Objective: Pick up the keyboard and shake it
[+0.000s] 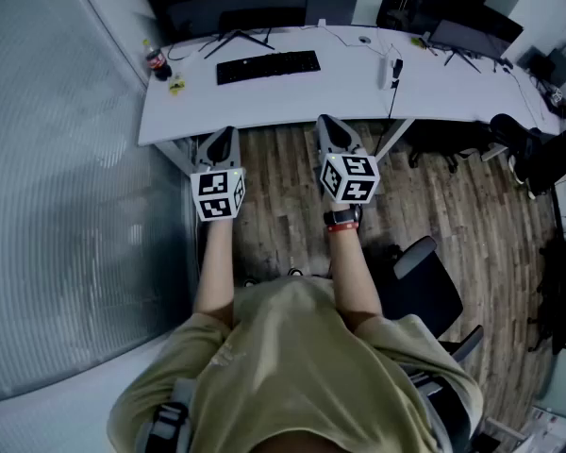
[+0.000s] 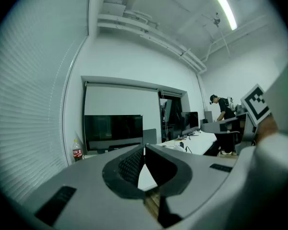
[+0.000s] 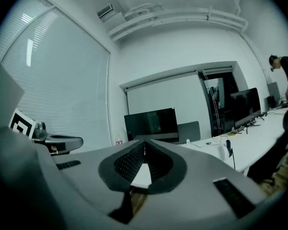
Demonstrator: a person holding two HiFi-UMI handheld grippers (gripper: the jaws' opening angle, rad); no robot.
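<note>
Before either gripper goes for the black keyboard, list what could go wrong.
1. The left gripper and the right gripper are shut, fingers together, short of the white desk; unless opened, they would likely shove the flat black keyboard rather than grip it.
2. The red-labelled plastic bottle stands near the keyboard's left end; shaking might topple it.
3. The thin black monitor stand legs spread just behind the keyboard and could catch it.

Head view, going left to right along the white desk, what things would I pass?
First the soda bottle → small yellow object → black keyboard → white device with a dark cable.
</note>
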